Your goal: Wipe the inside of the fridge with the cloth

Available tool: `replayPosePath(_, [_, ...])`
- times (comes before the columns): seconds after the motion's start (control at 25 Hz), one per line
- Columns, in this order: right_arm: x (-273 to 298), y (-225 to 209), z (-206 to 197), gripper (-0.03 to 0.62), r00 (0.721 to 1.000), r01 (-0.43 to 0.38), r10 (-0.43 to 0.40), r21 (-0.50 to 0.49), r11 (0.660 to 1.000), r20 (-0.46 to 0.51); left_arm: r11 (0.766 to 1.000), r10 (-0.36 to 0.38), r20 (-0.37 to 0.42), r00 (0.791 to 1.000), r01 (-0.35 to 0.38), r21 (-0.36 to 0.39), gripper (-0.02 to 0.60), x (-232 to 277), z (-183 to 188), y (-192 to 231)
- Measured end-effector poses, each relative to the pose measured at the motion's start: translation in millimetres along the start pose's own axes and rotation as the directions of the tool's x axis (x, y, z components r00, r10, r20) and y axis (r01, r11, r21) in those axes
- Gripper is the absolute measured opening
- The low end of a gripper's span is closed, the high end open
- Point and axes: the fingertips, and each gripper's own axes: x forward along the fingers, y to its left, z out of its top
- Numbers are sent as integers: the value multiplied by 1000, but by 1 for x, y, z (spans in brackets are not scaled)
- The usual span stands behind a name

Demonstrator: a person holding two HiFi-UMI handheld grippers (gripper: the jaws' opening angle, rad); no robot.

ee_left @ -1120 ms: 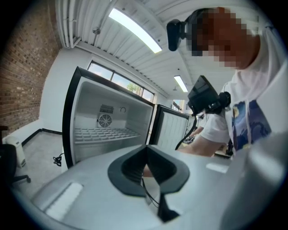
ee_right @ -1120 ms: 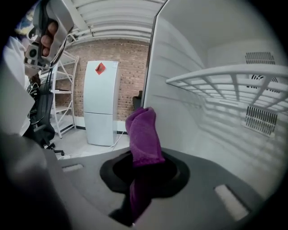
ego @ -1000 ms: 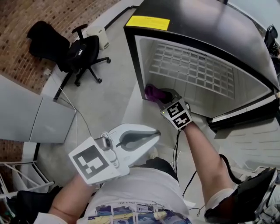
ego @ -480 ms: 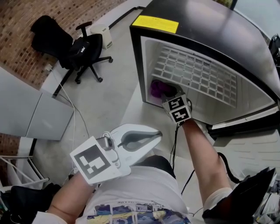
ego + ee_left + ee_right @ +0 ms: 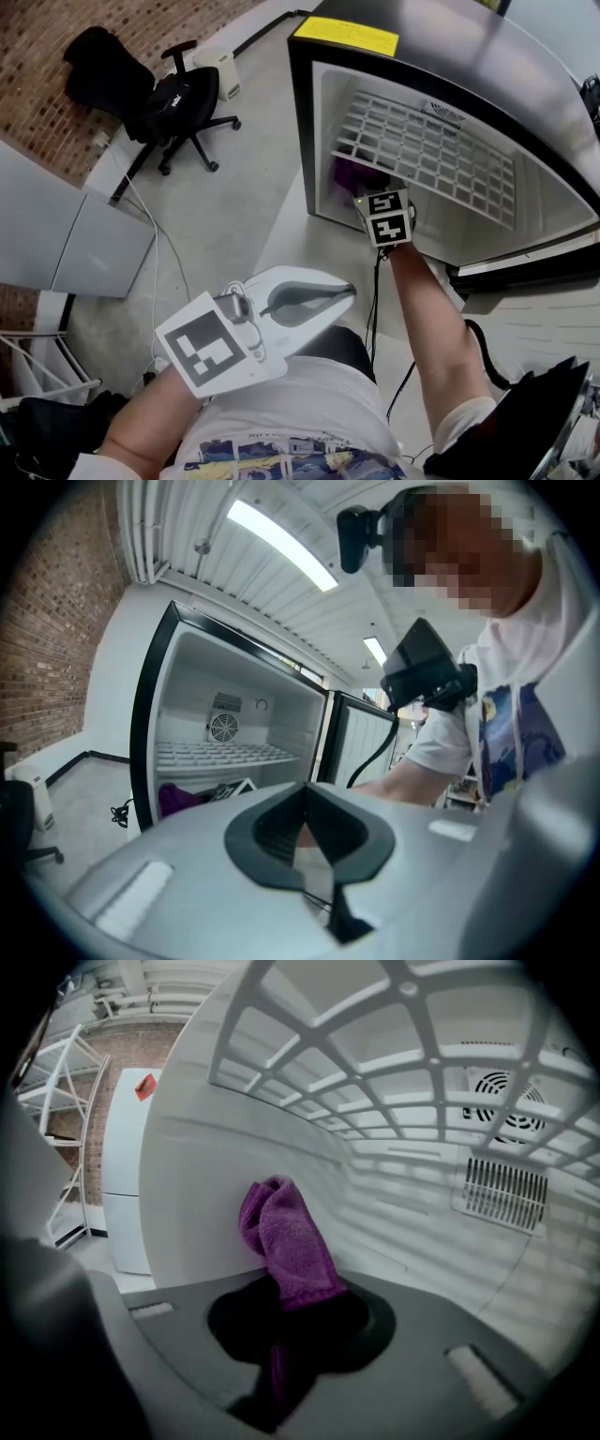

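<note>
The black fridge (image 5: 302, 112) stands open with a white interior and a wire shelf (image 5: 427, 155). My right gripper (image 5: 367, 194) reaches into the compartment under that shelf, shut on the purple cloth (image 5: 349, 172). In the right gripper view the cloth (image 5: 286, 1237) sticks up out of the shut jaws of the right gripper (image 5: 281, 1349) and lies against the fridge's left inner wall (image 5: 197, 1176). My left gripper (image 5: 343, 292) hangs outside the fridge near the person's torso, shut with nothing in it. From the left gripper view the fridge (image 5: 150, 724) and the cloth (image 5: 176, 797) show beyond the left gripper (image 5: 314, 855).
A fan grille (image 5: 506, 1110) and a vent (image 5: 506, 1190) sit on the fridge's back wall. The fridge door (image 5: 525, 253) stands open at the right. A black office chair (image 5: 173, 103) and a cable (image 5: 155, 253) lie on the concrete floor to the left. A white cabinet (image 5: 66, 239) stands at far left.
My right gripper has moved deeper into the fridge with the cloth, along the left side under the shelf. The left gripper has stayed put.
</note>
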Motion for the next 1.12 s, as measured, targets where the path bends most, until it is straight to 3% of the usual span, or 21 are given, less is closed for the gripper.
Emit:
replayPosePath(0.24, [10, -28, -2, 54, 993, 118, -118, 56, 991, -6, 1000, -17, -26, 1000, 17, 4, 6, -2, -9, -4])
replayPosePath(0.6, [25, -49, 7, 54, 975, 220, -221, 91, 971, -7, 1000, 9, -42, 999, -10, -2, 6, -13, -14, -1])
replayPosePath(0.92, [0, -90, -4, 54, 921, 389, -387, 119, 914, -40, 1000, 3, -46, 999, -3, -3, 6, -17, -11, -7])
replayPosePath(1.12, [-21, -113, -21, 54, 894, 448, -441, 144, 882, -83, 1000, -23, -52, 998, 23, 4, 6, -12, -8, -15])
